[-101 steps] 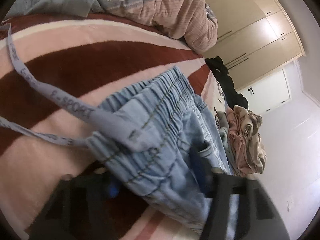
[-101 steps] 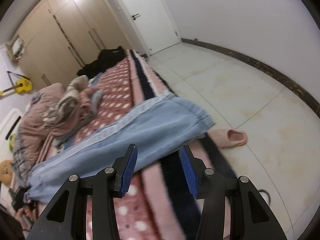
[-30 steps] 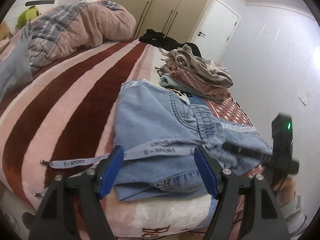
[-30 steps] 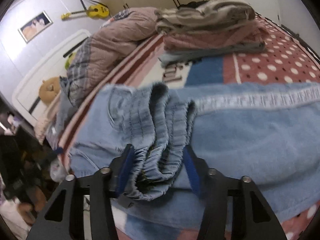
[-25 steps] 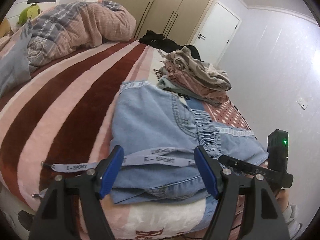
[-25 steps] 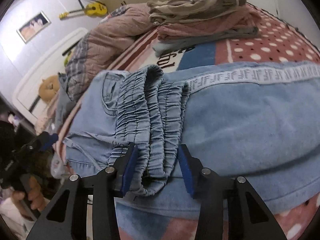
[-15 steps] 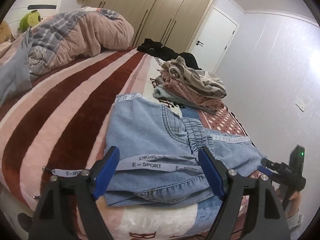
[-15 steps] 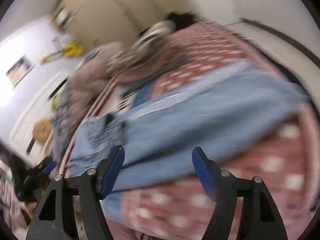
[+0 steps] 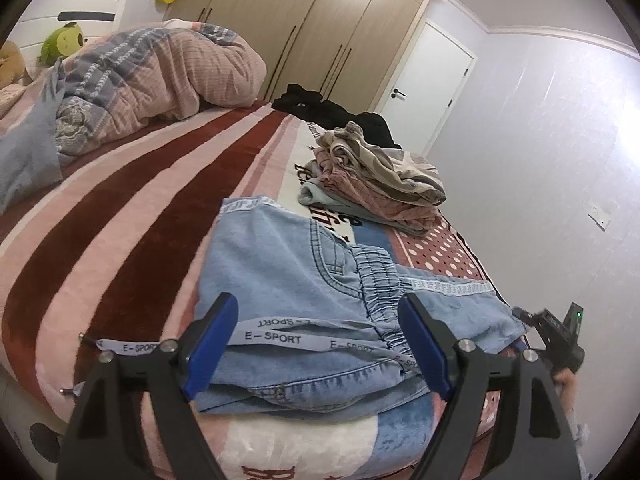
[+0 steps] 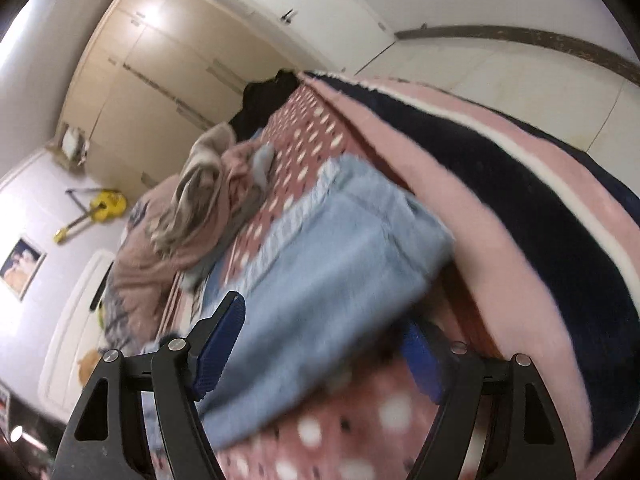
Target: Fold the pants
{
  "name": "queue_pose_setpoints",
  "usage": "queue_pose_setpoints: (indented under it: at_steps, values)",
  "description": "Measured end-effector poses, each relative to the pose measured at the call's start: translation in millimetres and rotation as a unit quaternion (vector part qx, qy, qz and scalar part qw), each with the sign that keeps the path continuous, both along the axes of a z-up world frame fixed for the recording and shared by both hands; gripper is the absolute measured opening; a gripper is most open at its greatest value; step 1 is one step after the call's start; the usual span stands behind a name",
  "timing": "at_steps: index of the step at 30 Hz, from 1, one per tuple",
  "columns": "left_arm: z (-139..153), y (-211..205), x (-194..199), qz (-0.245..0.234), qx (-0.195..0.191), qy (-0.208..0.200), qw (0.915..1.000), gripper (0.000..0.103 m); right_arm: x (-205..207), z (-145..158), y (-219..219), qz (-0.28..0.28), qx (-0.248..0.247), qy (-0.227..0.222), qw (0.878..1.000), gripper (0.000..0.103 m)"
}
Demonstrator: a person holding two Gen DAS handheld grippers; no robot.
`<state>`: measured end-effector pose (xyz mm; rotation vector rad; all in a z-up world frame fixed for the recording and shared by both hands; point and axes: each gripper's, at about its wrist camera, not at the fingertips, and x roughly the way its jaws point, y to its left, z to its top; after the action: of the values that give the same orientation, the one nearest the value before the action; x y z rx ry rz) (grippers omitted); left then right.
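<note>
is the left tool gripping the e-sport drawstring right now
No, the left tool is open, and the drawstring lies loose on the pants.

We see a bed [image 9: 120, 216] with a striped blanket, a wardrobe [image 9: 320, 28] behind it, a white door [image 9: 432, 80] beside that, pale walls [image 9: 540, 160] and a tiled floor [image 10: 520, 76].

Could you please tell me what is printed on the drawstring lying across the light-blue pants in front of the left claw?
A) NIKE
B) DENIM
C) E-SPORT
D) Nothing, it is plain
C: the left wrist view shows the drawstring reading "E-SPORT" where it crosses the pants, between the open left claw's fingers.
</note>
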<state>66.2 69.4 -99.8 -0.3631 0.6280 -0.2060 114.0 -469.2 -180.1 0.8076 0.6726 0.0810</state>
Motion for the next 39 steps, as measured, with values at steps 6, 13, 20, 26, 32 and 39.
queue_pose_setpoints:
  at_steps: [6,13,20,26,32,39]
  values:
    - [3,7,-5,0.009,-0.008,-0.004,0.9999,0.079,29,8,19,-0.020,-0.018,-0.004,1.000,0.023]
    - [5,10,-7,0.014,0.000,-0.005,0.9999,0.079,8,10,7,-0.104,-0.068,-0.005,0.992,0.003]
    - [0,3,0,0.003,-0.002,-0.001,1.0000,0.079,-10,7,-23,-0.092,-0.057,0.005,0.994,0.003]
    - [2,-1,3,-0.005,-0.008,-0.002,1.0000,0.079,-5,-4,-16,-0.002,0.022,0.010,1.000,0.041]
    - [2,-9,7,-0.015,-0.002,-0.001,0.9999,0.079,19,-2,21,0.042,-0.003,0.021,0.999,0.051]
    - [2,6,2,0.003,0.002,-0.004,1.0000,0.079,24,25,48,-0.026,-0.088,-0.010,0.996,0.004]
